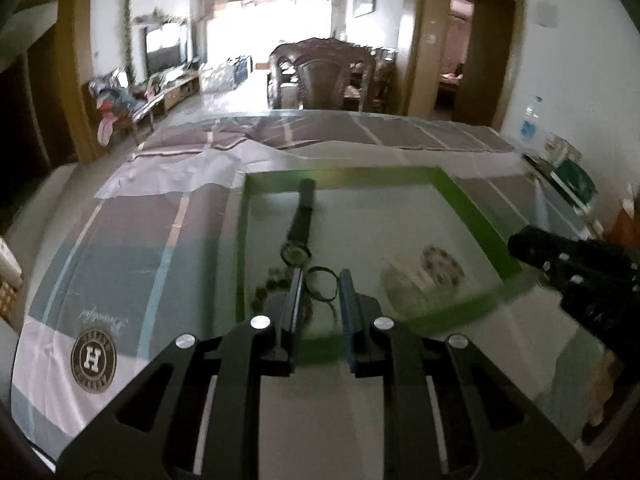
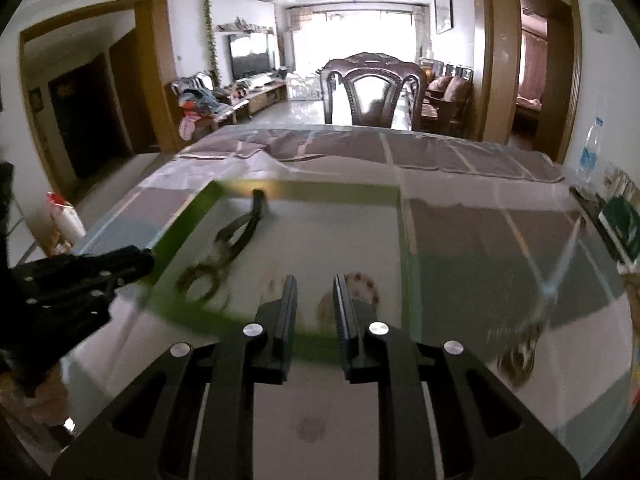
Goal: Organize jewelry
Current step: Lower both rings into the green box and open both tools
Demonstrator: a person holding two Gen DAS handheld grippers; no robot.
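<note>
A green-rimmed tray lies on the glass table. On it are a black wristwatch, a dark ring bangle, a beaded bracelet and a pale beaded bracelet. My left gripper is open, its fingers either side of the bangle, just above the tray. My right gripper is open and empty over the tray's near part, next to the pale bracelet. The watch and a bracelet lie to its left. Each gripper shows in the other's view.
A patterned cloth lies under the glass top. A carved wooden chair stands at the far edge. A water bottle and green boxes stand at the right. A blurred beaded item lies on the table at right.
</note>
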